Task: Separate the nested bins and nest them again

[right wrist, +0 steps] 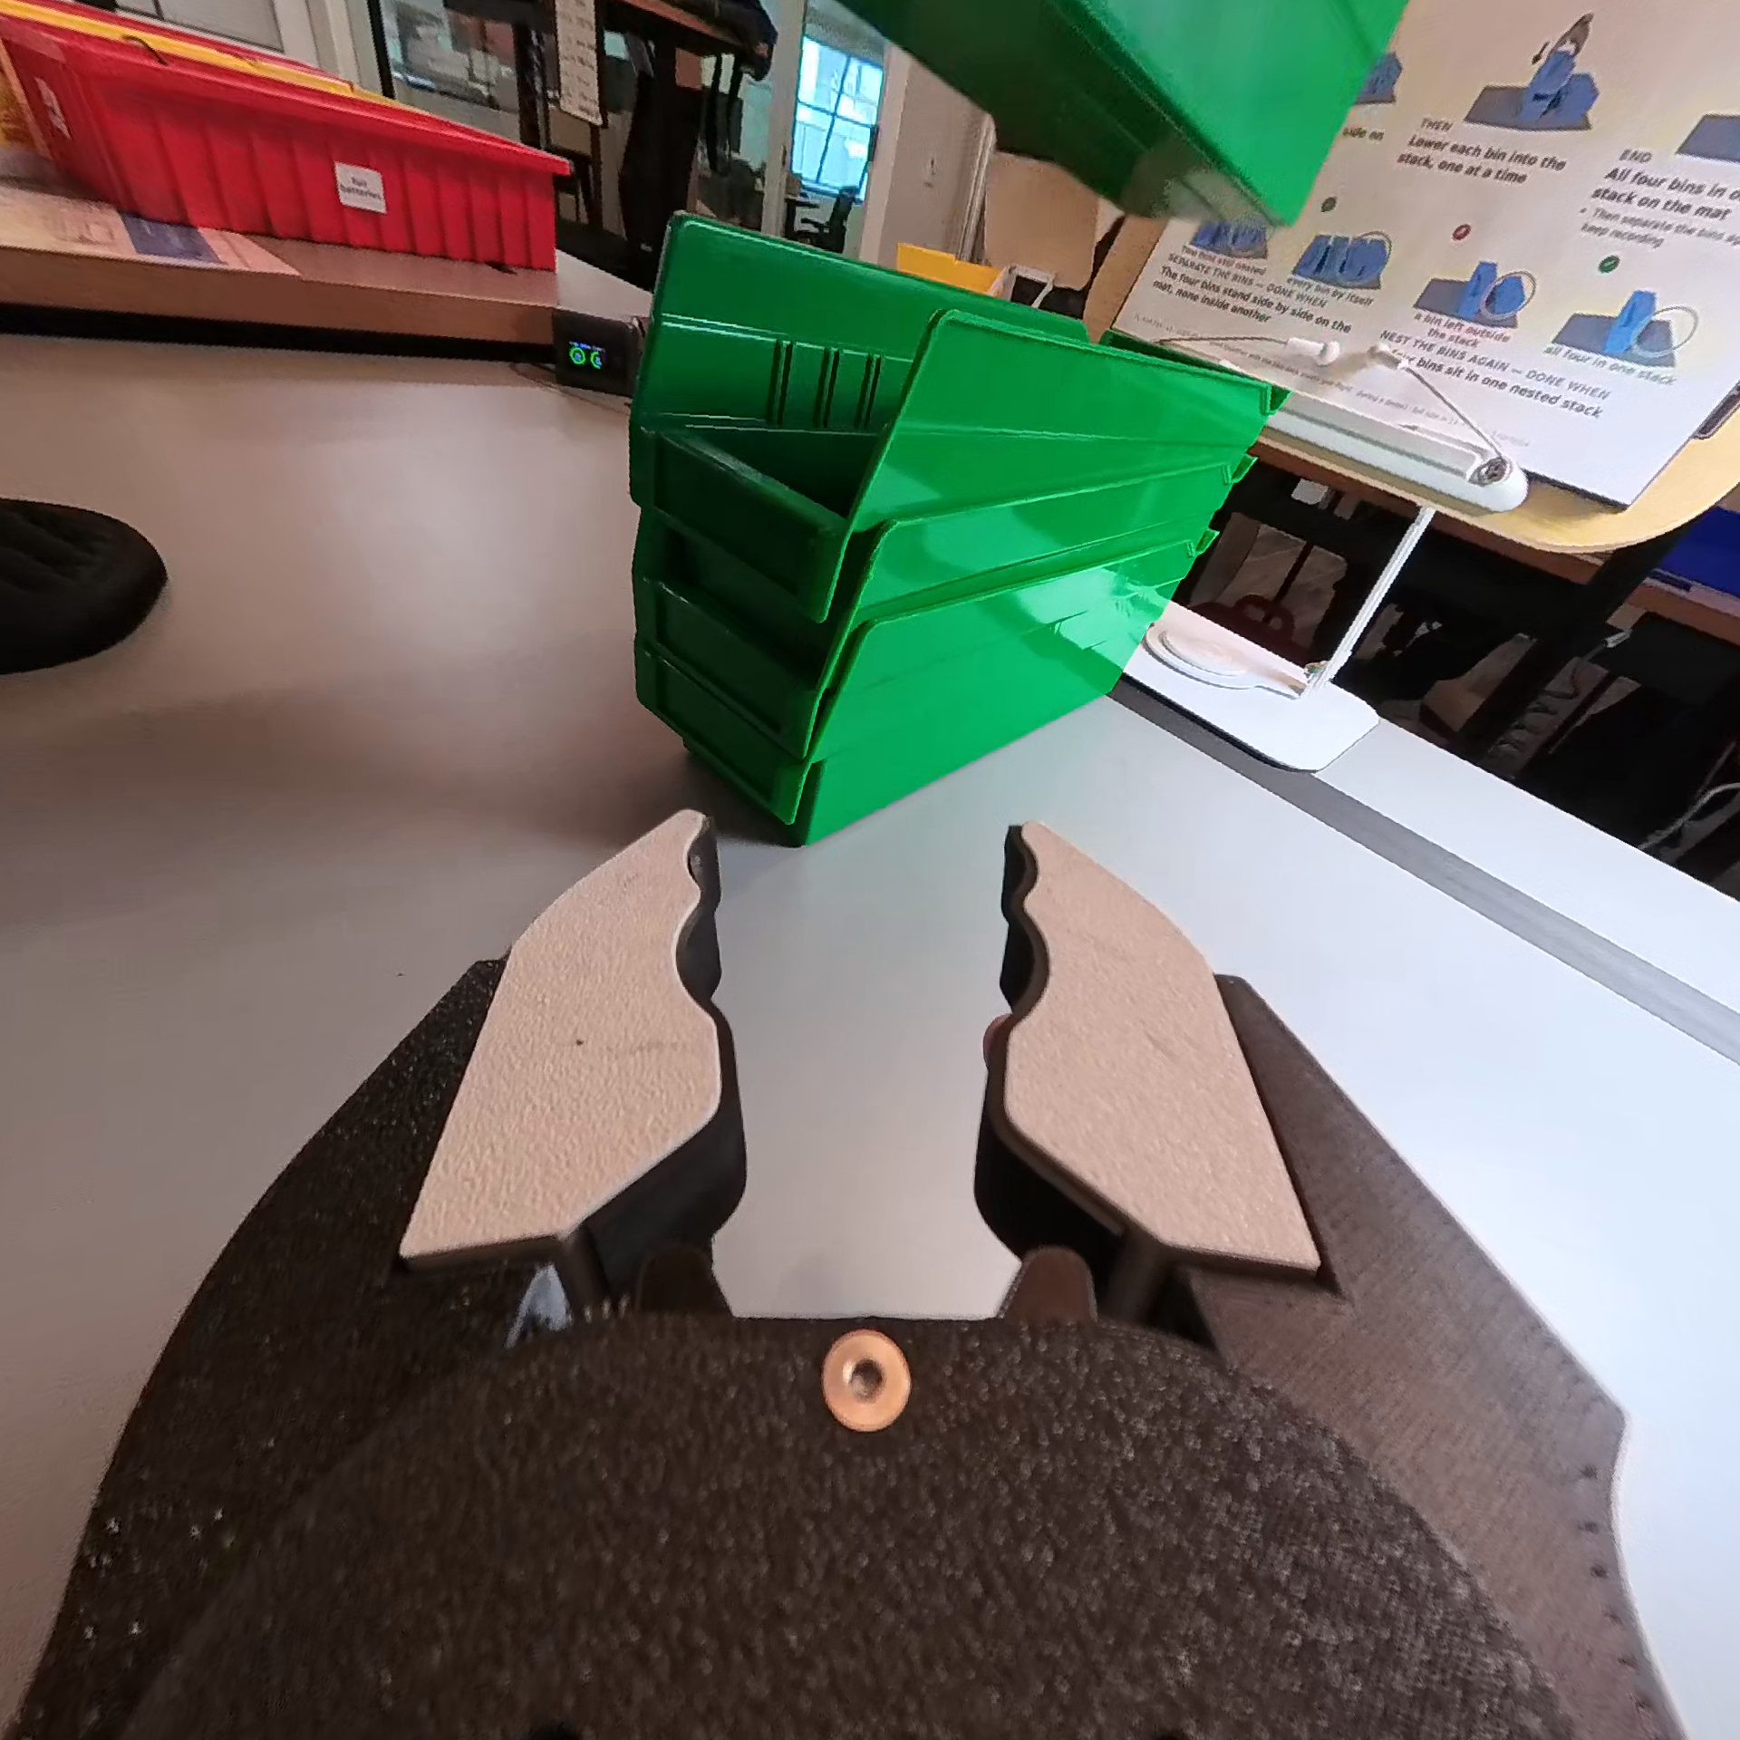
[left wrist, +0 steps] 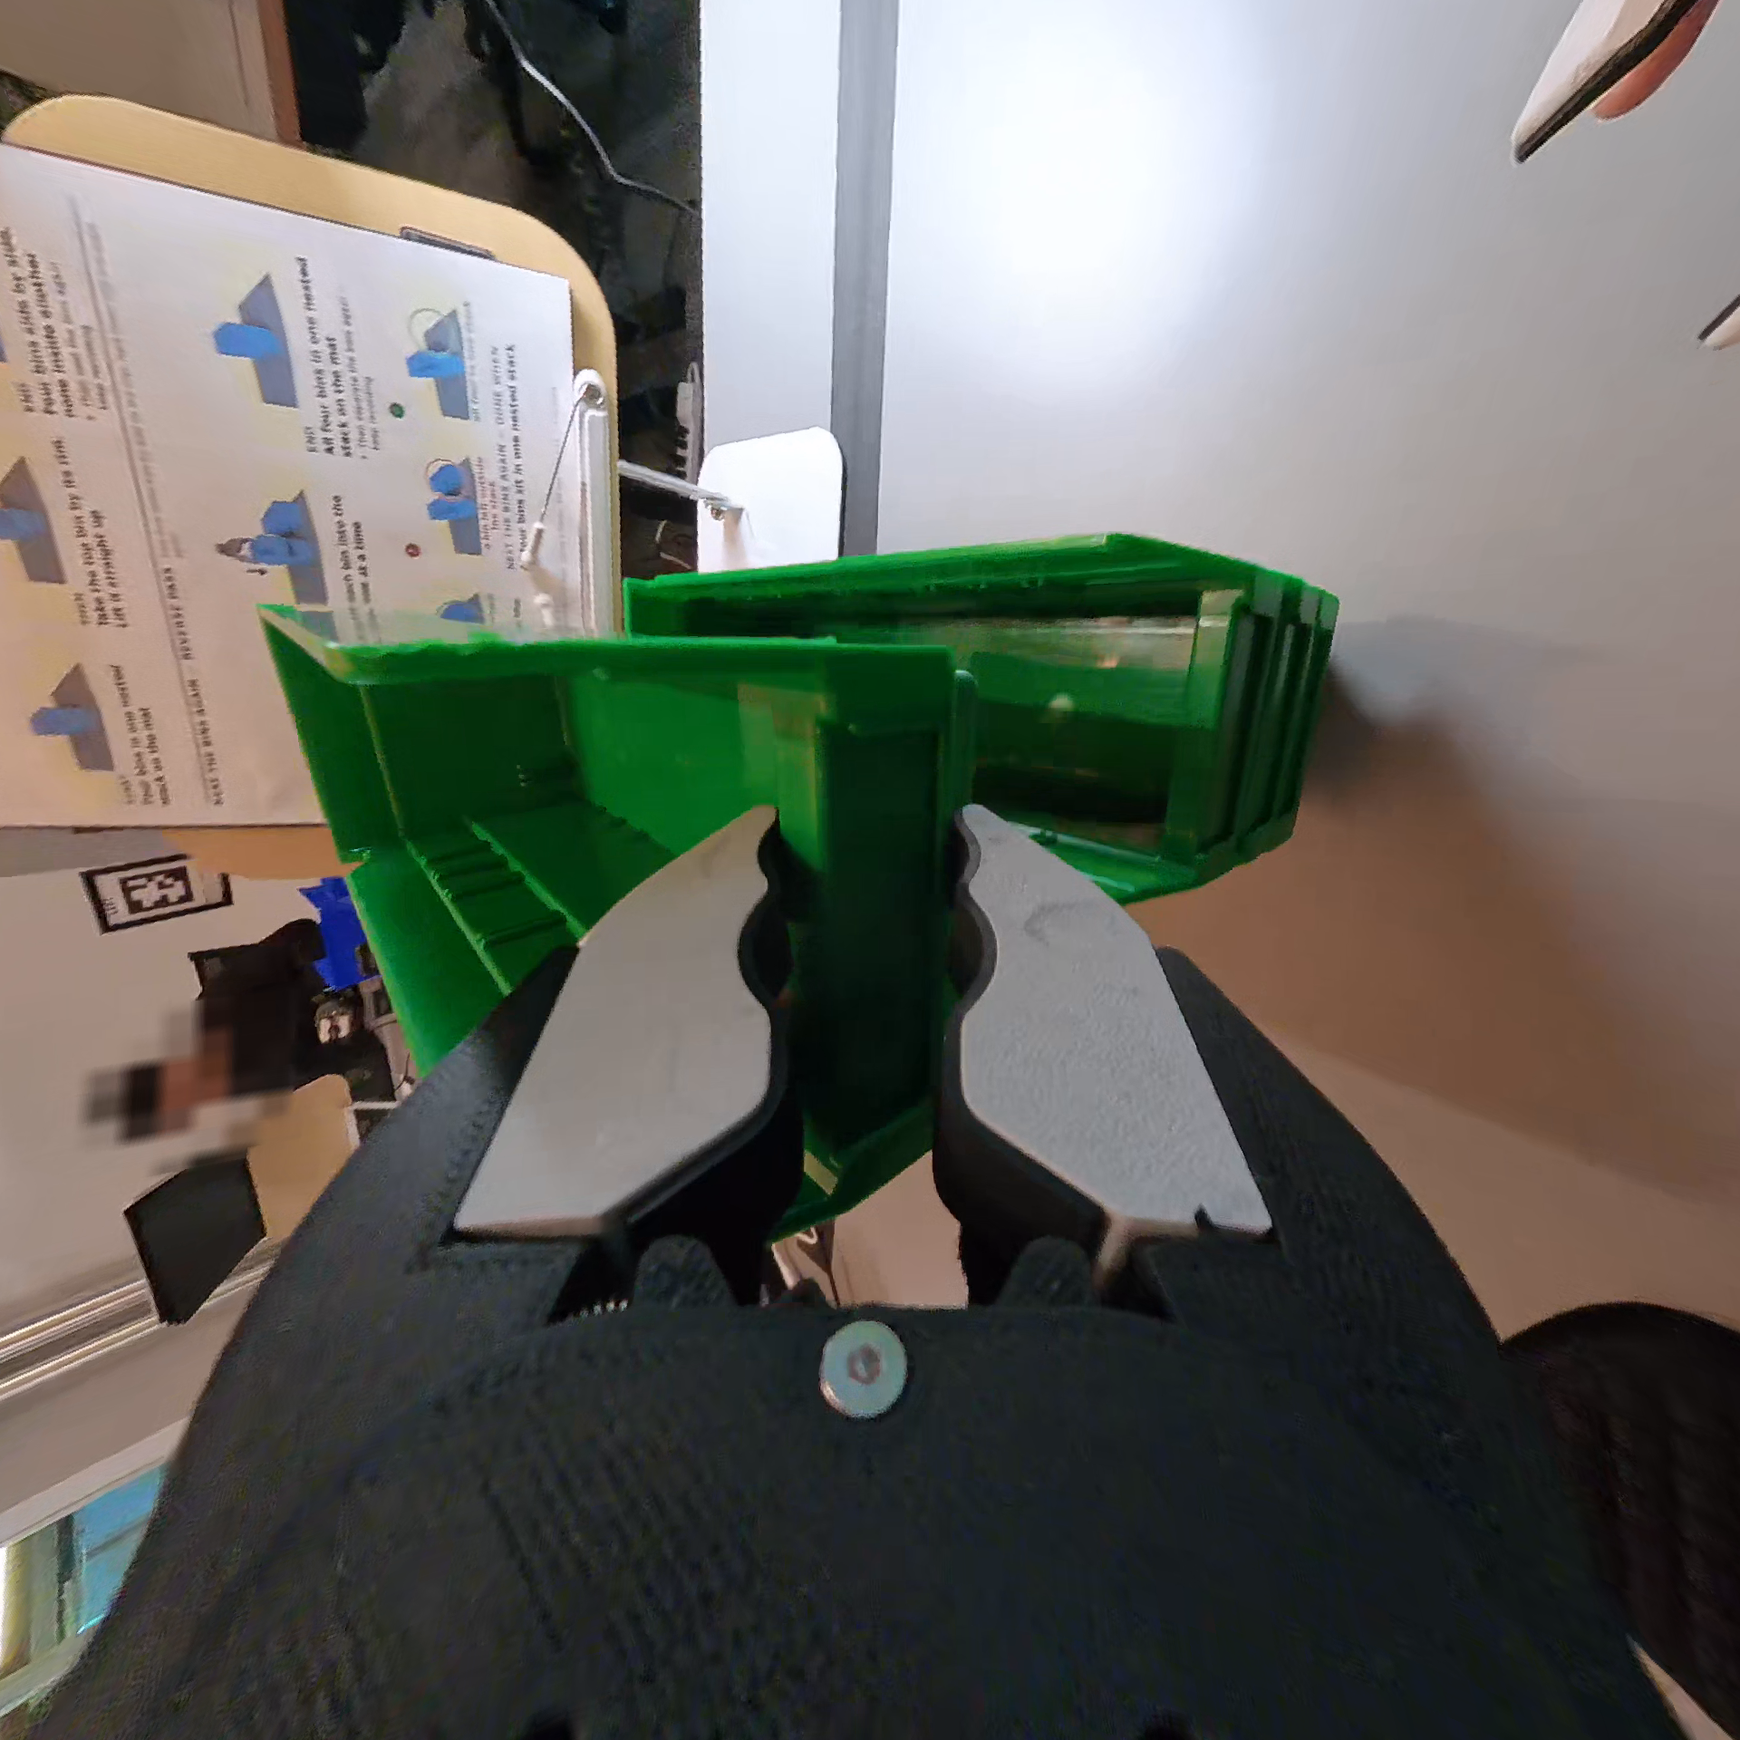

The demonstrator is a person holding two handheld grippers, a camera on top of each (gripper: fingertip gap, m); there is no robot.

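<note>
Left wrist view first: the left gripper is pinched onto a wall of a green bin, one finger on each side of it, and the bin is up off the desk, tipped on its side from this camera's angle. Right behind it the stack of nested green bins sits on the desk, close to the seam strip that runs across the top. An instruction sheet on a tan board shows on the left, past the desk edge, and a bit of the other gripper pokes in at the top right corner. Right wrist view: the right gripper is spread wide with nothing between its fingers, hovering low over the desk, just in front of the stack. I count three bins nested there, all upright, standing near the far edge of the desk, next to the seam. The held bin hangs above the stack at the top of the frame, well clear of it. A red bin sits on a separate wooden table far left, and a white lamp base stands just right of the stack.
</note>
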